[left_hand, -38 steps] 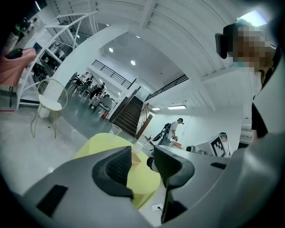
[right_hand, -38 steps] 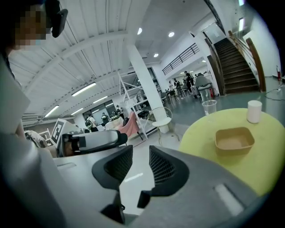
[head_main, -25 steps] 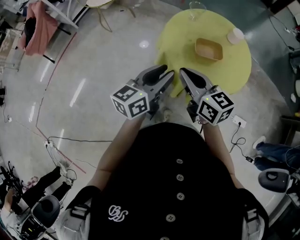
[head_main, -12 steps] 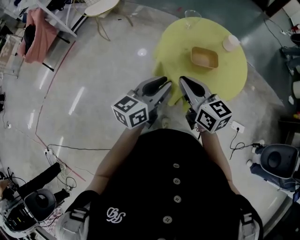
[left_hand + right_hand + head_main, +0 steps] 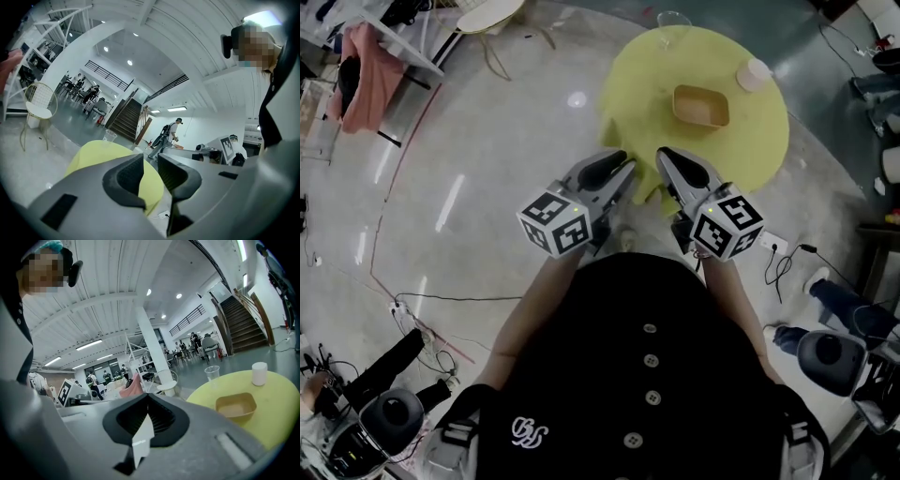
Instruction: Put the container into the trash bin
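- Container [image 5: 701,106]: a shallow tan tray, empty and upright, set on the round yellow table; it is found ahead of the right gripper and a little to its right, well apart from both grippers and touched by neither.
- Left gripper [image 5: 628,164]: held level, with its jaws parted by a narrow gap; nothing is held between them. The table's near edge is seen just beyond its tips.
- Yellow table [image 5: 642,89]: placed ahead of both grippers, its near edge below their tips.
- Right gripper [image 5: 664,155]: held just beside the left gripper, with its jaws pressed together and nothing between them.
- Clear plastic cup [image 5: 672,19]: stood upright at the table's far edge, beyond the container as seen from the grippers.
- White cup [image 5: 755,73]: stood upright on the table, near the container, farther right of the right gripper.
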`<state>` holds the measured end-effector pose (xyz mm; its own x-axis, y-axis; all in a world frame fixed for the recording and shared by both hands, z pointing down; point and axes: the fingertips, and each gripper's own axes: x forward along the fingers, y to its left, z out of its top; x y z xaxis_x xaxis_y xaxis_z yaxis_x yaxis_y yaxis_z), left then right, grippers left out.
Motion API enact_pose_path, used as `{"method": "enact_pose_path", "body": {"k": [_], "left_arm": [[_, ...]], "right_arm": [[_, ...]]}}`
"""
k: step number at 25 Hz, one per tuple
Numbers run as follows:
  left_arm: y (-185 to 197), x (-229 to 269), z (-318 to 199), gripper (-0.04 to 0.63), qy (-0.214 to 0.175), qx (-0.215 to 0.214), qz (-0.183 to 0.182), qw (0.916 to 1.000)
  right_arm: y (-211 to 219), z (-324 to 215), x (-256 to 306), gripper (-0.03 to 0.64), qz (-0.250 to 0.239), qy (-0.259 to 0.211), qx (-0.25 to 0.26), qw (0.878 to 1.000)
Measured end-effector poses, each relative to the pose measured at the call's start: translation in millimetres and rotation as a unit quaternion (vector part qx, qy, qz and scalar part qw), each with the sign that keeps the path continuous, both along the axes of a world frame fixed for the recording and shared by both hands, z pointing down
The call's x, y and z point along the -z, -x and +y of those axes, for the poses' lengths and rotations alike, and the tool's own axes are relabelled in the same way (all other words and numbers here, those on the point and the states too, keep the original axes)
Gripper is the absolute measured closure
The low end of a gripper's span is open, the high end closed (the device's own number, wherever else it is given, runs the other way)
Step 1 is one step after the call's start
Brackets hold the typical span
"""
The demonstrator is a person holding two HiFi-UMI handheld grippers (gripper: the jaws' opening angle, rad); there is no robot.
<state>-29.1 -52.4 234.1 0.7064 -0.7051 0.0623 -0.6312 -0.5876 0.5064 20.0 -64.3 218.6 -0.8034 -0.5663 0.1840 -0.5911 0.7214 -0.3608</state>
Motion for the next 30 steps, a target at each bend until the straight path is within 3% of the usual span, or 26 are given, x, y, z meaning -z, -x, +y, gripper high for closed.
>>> {"method": "enact_pose_path", "body": {"k": [30], "left_arm": [[-18.1,-10.9,13.8,0.495,0.018,-0.01,-0.002,0.9998]], "right_arm": [[-4.1,14.3,-12.9,0.614,0.028,0.004,0.016,0.999]]}}
